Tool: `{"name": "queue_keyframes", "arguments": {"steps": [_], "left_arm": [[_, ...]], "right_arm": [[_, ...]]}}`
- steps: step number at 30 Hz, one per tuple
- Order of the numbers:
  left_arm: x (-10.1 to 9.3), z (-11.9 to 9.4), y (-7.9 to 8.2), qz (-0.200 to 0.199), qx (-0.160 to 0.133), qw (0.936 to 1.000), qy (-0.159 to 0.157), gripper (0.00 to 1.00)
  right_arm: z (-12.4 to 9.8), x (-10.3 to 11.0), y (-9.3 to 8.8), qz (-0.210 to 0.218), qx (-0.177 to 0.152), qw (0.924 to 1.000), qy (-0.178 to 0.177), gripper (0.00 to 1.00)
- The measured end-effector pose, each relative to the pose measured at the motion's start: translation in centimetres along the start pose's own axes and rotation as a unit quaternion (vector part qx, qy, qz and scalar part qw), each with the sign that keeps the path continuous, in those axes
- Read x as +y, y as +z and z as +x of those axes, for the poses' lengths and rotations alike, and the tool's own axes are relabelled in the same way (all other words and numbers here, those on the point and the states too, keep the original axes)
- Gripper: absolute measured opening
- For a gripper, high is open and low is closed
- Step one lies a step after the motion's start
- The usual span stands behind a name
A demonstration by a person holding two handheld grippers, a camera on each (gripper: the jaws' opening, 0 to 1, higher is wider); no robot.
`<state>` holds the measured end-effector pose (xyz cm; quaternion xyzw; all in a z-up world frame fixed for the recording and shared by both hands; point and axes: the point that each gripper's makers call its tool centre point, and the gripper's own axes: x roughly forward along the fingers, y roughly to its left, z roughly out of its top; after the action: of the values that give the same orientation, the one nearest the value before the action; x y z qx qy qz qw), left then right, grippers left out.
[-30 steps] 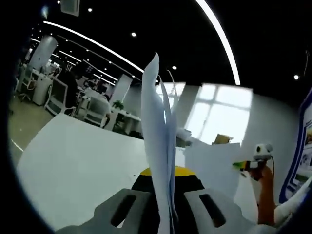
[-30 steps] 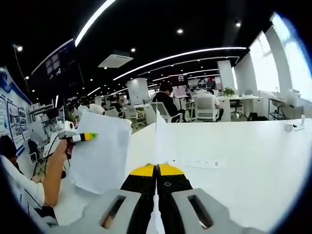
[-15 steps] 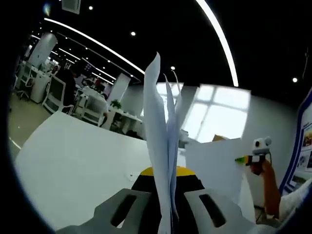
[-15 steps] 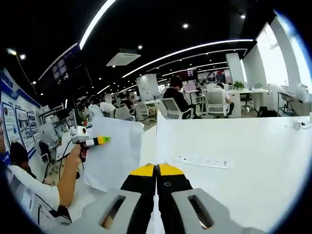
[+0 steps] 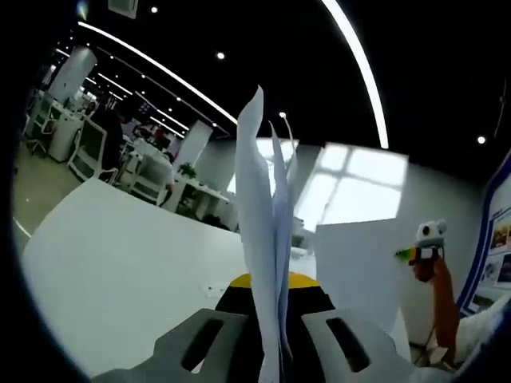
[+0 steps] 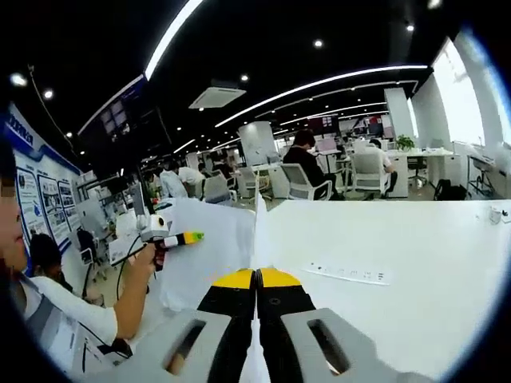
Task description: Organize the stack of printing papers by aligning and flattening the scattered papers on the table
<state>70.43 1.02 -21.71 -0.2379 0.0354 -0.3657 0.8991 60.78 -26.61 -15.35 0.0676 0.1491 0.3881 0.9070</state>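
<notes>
White papers (image 5: pixel 266 239) stay clamped edge-on in both grippers, left (image 5: pixel 271 335) and right (image 6: pixel 257 335), lifted slightly higher off the table (image 6: pixel 415 263); alignment probably still pending.

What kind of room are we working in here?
Most likely an open-plan office. In the right gripper view, people sit in desk chairs at rows of desks under strip ceiling lights, and a power strip lies on the big white table.

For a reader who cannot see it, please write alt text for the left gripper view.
The left gripper is shut on upright white papers, seen edge-on and fanning apart at the top. Behind lies a white table; at right the right gripper holds the same papers.
</notes>
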Motion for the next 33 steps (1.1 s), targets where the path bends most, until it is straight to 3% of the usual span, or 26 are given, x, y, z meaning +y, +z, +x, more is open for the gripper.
{"name": "queue_keyframes", "arguments": {"steps": [4, 12, 17, 24, 33], "left_arm": [[-0.3, -0.1, 0.0, -0.002, -0.002, 1.0, -0.003, 0.06], [-1.4, -0.1, 0.1, -0.004, -0.005, 0.9998, -0.019, 0.06], [-1.5, 0.1, -0.2, -0.01, -0.003, 0.9997, -0.023, 0.06], [-1.5, 0.5, -0.6, -0.009, 0.003, 0.9997, -0.022, 0.06], [-1.0, 0.5, -0.5, -0.012, 0.002, 0.9998, -0.016, 0.06]], "right_arm": [[-0.4, 1.1, 1.2, 0.005, -0.011, 0.9998, 0.017, 0.0], [0.1, 3.5, 1.6, 0.01, -0.014, 0.9986, 0.05, 0.0], [0.6, 3.1, 2.2, 0.005, -0.015, 0.9992, 0.037, 0.0], [2.5, 1.0, 1.2, -0.012, 0.023, 0.9996, -0.003, 0.0], [4.2, -0.1, 0.9, 0.003, 0.038, 0.9993, -0.004, 0.0]]}}
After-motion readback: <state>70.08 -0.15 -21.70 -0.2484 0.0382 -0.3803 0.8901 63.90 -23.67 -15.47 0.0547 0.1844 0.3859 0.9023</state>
